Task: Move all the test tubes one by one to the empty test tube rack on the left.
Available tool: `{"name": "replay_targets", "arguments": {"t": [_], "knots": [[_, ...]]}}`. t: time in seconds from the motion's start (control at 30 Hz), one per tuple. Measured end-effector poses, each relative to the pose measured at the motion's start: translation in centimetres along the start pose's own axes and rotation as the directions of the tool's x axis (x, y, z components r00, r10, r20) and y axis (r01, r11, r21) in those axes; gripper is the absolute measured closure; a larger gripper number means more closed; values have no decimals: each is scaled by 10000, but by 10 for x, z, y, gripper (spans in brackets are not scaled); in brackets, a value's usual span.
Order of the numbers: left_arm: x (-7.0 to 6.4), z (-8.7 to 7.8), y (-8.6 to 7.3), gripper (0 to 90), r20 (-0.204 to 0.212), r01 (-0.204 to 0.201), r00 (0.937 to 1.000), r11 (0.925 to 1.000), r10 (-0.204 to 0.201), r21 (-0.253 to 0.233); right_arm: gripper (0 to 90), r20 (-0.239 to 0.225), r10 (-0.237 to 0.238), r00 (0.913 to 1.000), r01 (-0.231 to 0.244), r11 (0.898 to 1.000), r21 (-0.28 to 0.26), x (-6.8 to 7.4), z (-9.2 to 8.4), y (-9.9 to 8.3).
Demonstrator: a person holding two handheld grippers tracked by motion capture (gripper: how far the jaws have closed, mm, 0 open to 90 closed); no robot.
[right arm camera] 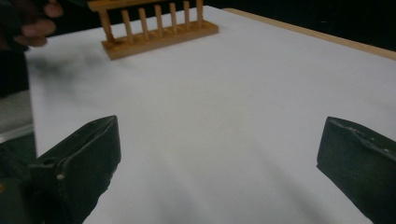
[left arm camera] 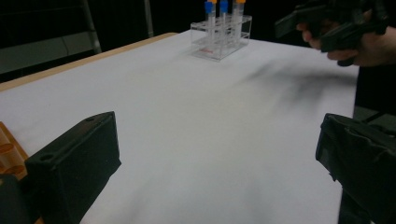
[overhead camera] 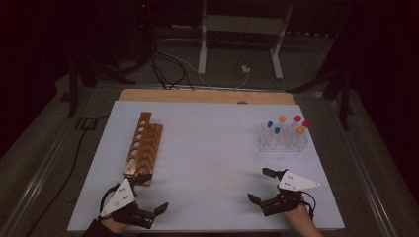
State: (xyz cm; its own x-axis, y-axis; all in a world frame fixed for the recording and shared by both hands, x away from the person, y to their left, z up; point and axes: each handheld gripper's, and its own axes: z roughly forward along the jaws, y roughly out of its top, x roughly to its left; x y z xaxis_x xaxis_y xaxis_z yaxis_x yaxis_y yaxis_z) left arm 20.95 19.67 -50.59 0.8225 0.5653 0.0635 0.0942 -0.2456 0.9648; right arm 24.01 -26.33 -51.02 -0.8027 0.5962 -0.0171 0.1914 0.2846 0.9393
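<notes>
Both grippers, left [overhead camera: 151, 193] and right [overhead camera: 259, 186], hang wide open and hold nothing over the white table [overhead camera: 212, 163], between the wooden rack [overhead camera: 143, 148] and the clear rack [overhead camera: 284, 138].

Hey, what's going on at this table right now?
A person holds a two-jaw tool in each hand over the near edge of a white table. The left tool is beside the near end of an empty wooden rack; the right tool is a little short of a clear rack of capped tubes. Both tools are open and hold nothing; no tube is out of the clear rack yet.
</notes>
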Motion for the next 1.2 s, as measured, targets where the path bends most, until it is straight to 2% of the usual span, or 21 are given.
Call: {"name": "replay_targets", "arguments": {"t": [0.03,0.1,0.13,0.2,0.4,0.63,0.77,0.87,0.93,0.97,1.07,1.2], "knots": [[0,-1,0,5,-21,-14,10000,10000,14,31,0,64,-61,10000,61,10000,39,0,0,0],[0,-1,0,5,-101,-51,9999,10000,51,84,0,-278,390,9989,-379,9985,407,-1,2,1],[0,-2,0,5,-123,-37,9999,9999,39,113,0,-249,422,9988,-411,9982,439,-1,2,1],[0,-2,0,5,-128,-31,9999,9999,33,96,0,-43,197,9998,-195,9988,444,2,2,1],[1,-2,0,5,-92,29,10000,9999,-28,116,0,-33,233,9997,-232,9994,260,3,-1,3],[1,-3,1,5,8,176,9998,9998,-176,35,0,-212,130,9997,-117,9982,582,7,2,4],[1,-3,1,5,9,148,9999,9999,-148,67,0,-360,223,9991,-200,9978,628,7,2,7],[1,-2,0,5,12,123,9999,9998,-124,179,0,-261,318,9992,-295,9960,846,7,4,10],[1,-2,0,5,13,133,9999,9997,-133,190,0,-318,599,9977,-569,9946,872,5,4,13],[1,-2,0,5,29,142,9999,9997,-142,186,0,-207,516,9985,-495,9945,920,5,3,16],[1,-2,0,5,39,120,9999,9997,-121,197,0,-162,490,9987,-474,9949,888,6,2,19],[1,-2,0,5,17,102,9999,9997,-103,203,0,-92,427,9990,-422,9978,518,4,-4,33]]}}
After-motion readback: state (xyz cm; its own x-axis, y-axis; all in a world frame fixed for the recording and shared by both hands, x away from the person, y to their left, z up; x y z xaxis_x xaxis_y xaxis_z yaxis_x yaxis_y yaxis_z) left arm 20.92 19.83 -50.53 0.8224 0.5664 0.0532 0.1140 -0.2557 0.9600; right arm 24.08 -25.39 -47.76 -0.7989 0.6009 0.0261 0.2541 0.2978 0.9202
